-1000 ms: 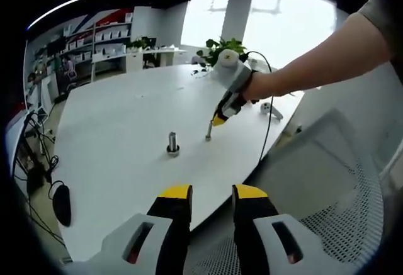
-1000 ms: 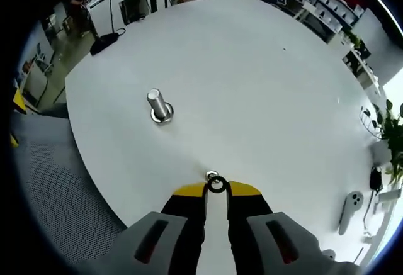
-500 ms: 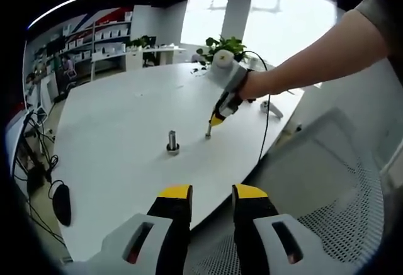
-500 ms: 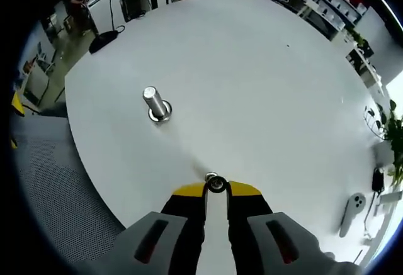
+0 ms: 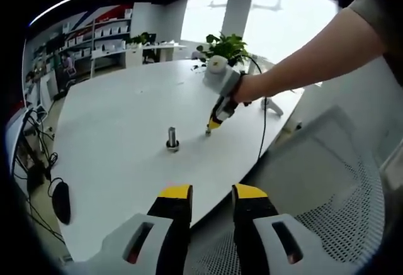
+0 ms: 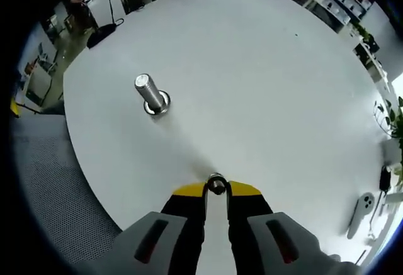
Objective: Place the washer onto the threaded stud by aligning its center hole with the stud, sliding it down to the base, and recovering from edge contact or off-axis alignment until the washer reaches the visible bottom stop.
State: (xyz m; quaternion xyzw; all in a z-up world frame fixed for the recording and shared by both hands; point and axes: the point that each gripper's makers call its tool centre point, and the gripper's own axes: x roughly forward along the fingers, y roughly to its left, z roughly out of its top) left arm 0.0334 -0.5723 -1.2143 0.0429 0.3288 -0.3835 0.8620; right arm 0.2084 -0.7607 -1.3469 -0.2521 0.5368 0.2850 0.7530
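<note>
A steel threaded stud point(image 6: 148, 94) stands upright on its round base on the white table point(image 6: 264, 73). My right gripper point(image 6: 216, 189) is shut on a small metal washer point(image 6: 216, 184), pinched between its yellow tips just above the table, to the right of the stud and apart from it. From the left gripper view, the stud point(image 5: 171, 138) stands mid-table, and the right gripper point(image 5: 213, 126), held by a person's hand, points down at the table just right of it. My left gripper point(image 5: 212, 193) hangs open off the table's near edge, with nothing between its jaws.
A grey mesh chair point(image 5: 315, 180) stands by the table's near edge. A white controller point(image 6: 357, 214) with a cable lies at the table's far side. A potted plant point(image 5: 223, 45) stands at the back. On the floor lie cables and a dark object point(image 5: 61, 202).
The right gripper, still holding the washer, has leaned and shifted slightly toward the stud. The left gripper has stayed where it was.
</note>
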